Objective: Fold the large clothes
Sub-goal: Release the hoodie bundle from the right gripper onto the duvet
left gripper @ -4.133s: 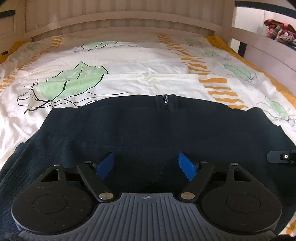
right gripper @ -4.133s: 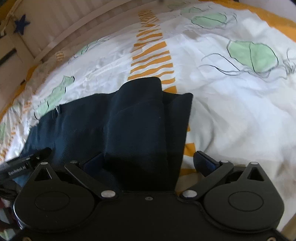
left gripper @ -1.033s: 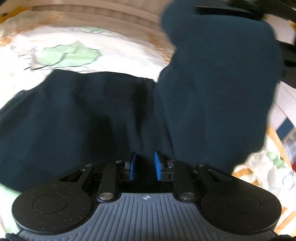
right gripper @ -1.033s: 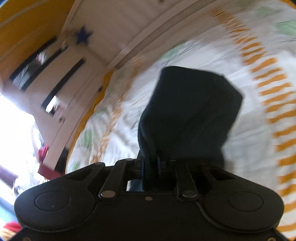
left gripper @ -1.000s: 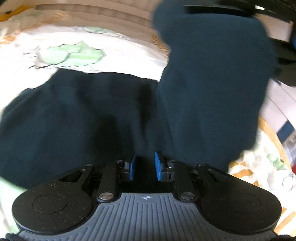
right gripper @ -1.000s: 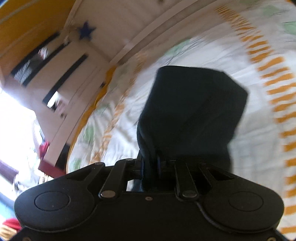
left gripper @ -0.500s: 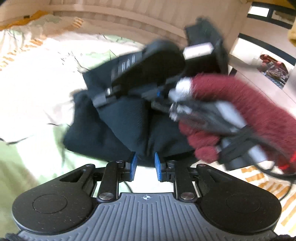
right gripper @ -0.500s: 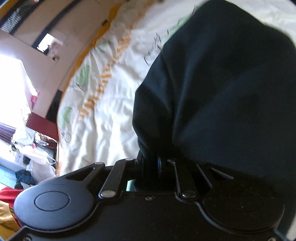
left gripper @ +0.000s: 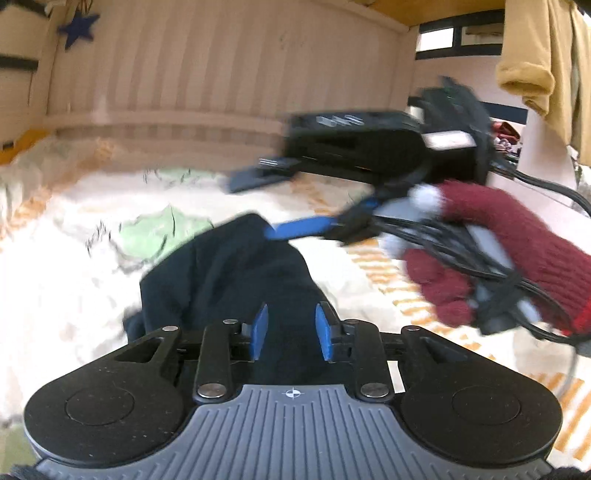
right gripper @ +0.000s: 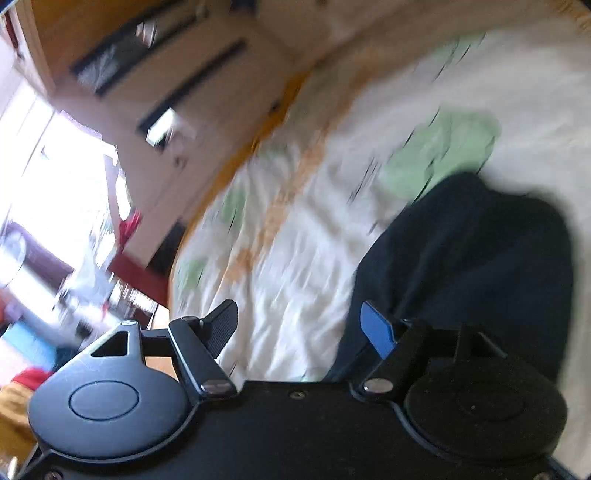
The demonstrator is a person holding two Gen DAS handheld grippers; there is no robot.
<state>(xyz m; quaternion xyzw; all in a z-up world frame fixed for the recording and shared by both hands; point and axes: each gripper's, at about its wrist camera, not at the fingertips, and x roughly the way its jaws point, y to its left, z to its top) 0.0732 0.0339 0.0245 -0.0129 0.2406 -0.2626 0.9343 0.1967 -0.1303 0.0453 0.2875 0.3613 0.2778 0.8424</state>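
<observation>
The dark navy garment point(left gripper: 236, 280) lies bunched on the bed sheet point(left gripper: 74, 295), a white cover printed with green leaves and orange stripes. In the left wrist view it runs as a narrow heap from the near edge, under the camera, away toward the far slatted headboard point(left gripper: 221, 74), so its long axis points roughly near to far, leaning slightly left at the far end. No collar, zip or hem can be made out in the blur, so which end is which cannot be told.

The left gripper point(left gripper: 290, 330) sits over the near end of the heap. Its blue pads stand a little apart and its jaws are opening; dark cloth shows in the gap, but the pads do not seem to press it.

Further right in the same view, the right gripper point(left gripper: 258, 199) hangs above the far end of the garment, carried by a hand point(left gripper: 480, 258) in a dark red knitted glove with cables trailing from it. Its lower blue finger point(left gripper: 303, 227) touches or just clears the cloth's top edge. In the right wrist view its jaws are spread wide and opening, with bare sheet between them; the garment lies just beyond its right finger.

A blue star point(left gripper: 77, 31) hangs on the wall at far left. Pale marks on the right gripper's body are too blurred to read.
</observation>
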